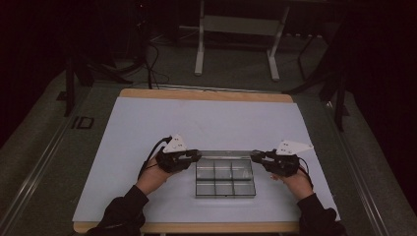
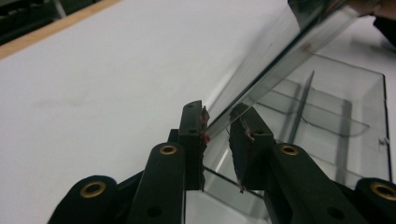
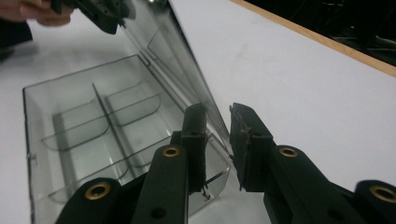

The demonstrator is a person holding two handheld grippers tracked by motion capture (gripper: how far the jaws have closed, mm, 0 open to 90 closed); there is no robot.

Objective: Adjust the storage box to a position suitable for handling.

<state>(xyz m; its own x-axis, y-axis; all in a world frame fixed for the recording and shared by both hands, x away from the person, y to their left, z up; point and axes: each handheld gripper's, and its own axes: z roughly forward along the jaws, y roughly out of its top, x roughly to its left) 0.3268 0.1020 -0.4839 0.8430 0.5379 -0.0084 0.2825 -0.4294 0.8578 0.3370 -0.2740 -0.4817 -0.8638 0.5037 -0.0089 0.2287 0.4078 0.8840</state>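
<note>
A clear plastic box (image 1: 225,178) sits on the white table top (image 1: 147,128), near the person's edge and about midway across, its inside split into small compartments by see-through dividers. Its clear lid (image 1: 223,154) is swung up along the far side of the box, standing raised and tilted rather than lying flat.

Over on the left, the left gripper (image 1: 196,156) comes in level at the lid's left end. In the left gripper view the lid's edge (image 2: 261,88) runs straight down between the two black jaws, which stand narrowly apart; the edge lies against the left pad, with a sliver of gap on the other side, so whether the pads really pinch it I cannot tell.

On the right, the right gripper (image 1: 254,157) mirrors it at the lid's other end. The right gripper view has the lid (image 3: 182,79) coming down into the slot between the jaws, again close-set with a small gap showing, and a firm grip is not plain here either.

Both hands rest on the table top either side of the box, dark sleeves (image 1: 123,211) coming in from the near edge.
</note>
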